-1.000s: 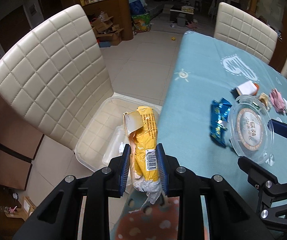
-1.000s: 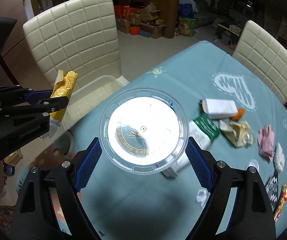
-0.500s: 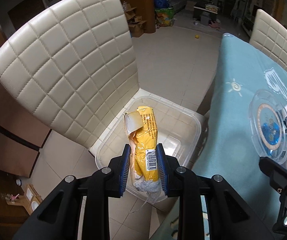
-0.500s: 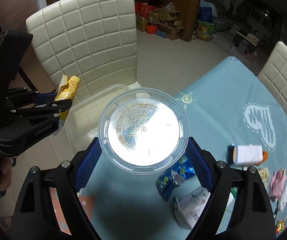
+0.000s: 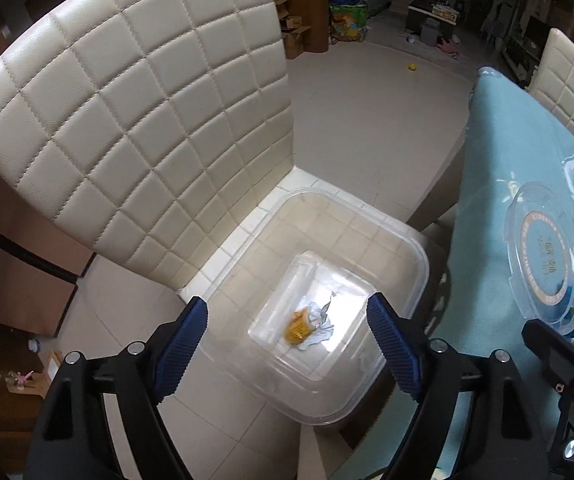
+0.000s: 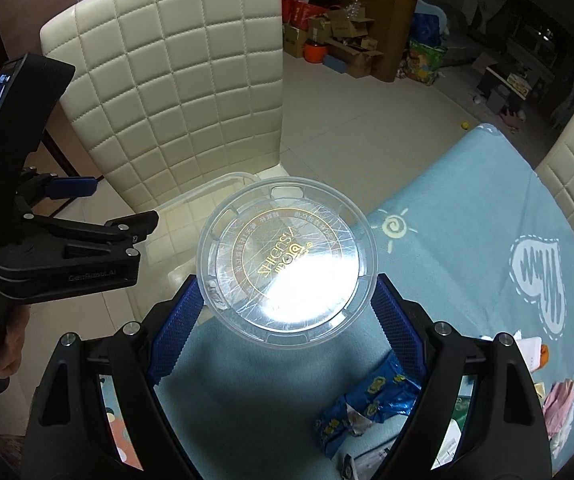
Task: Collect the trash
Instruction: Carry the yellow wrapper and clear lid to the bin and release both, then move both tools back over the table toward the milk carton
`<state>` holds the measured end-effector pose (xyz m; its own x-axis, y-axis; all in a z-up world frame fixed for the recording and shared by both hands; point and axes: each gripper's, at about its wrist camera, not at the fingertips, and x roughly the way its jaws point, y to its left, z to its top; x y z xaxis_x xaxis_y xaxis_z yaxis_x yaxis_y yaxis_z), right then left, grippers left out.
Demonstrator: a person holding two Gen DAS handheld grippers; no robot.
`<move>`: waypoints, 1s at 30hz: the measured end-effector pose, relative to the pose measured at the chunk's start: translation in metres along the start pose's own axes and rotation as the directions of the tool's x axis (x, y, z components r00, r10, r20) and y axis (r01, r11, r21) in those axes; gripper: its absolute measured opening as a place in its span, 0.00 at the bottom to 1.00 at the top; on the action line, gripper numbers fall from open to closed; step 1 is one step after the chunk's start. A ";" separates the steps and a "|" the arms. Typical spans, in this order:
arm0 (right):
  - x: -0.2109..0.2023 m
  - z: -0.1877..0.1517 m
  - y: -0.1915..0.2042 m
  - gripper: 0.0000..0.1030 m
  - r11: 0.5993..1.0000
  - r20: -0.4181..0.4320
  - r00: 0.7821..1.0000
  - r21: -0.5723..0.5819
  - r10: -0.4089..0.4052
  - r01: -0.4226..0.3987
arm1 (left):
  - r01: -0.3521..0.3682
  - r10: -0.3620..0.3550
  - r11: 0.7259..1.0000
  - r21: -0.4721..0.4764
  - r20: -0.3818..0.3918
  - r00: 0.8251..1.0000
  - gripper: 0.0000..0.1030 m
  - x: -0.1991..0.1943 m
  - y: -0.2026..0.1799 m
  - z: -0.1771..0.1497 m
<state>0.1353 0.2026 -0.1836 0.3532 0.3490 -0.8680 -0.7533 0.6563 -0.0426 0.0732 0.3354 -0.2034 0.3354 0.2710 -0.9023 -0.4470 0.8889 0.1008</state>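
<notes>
The left claw [image 5: 287, 340] hung over a clear plastic bin [image 5: 415, 256] that sat on the seat of a cream quilted chair [image 5: 135, 120]. Its jaws had just been opening and stood spread wide with nothing between them. The yellow wrapper [image 5: 299, 326] lay crumpled at the bottom of the bin, beside a bit of pale film; whether a second clear tray lay under it was hard to tell through the glare.

The right claw [image 6: 287, 320] pinched a round clear plastic lid [image 6: 287, 260] across its width, the blue pads pressed to its rim on both sides. The lid hung over the near edge of the surface [image 6: 467, 240], which wore a teal cloth, close to the bin. A blue wrapper [image 6: 371, 400] lay on the cloth below the claw, with more scraps toward the right edge.
</notes>
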 end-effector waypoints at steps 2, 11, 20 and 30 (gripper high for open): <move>0.006 0.003 0.004 0.82 1.000 -0.006 1.000 -0.010 0.010 -0.010 | -0.012 0.012 1.000 -0.011 -0.005 1.000 0.77 0.002 0.006 -0.001; 0.021 0.016 0.023 0.82 0.997 -0.013 0.999 -0.058 0.042 -0.043 | -0.070 0.068 0.995 -0.072 -0.024 0.997 0.78 0.007 0.034 -0.012; 0.032 0.027 0.036 0.83 0.995 -0.009 0.998 -0.084 0.059 -0.060 | -0.098 0.096 0.992 -0.086 -0.018 0.995 0.78 0.007 0.047 -0.019; 0.024 0.019 0.027 0.95 0.998 -0.011 0.999 -0.048 0.035 -0.035 | -0.084 0.081 0.991 -0.105 -0.025 0.996 0.77 0.003 0.049 -0.022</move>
<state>0.1340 0.2411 -0.1958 0.3204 0.3641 -0.8745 -0.7908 0.6110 -0.0354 0.0343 0.3722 -0.2106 0.2768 0.3330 -0.9014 -0.5584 0.8191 0.1312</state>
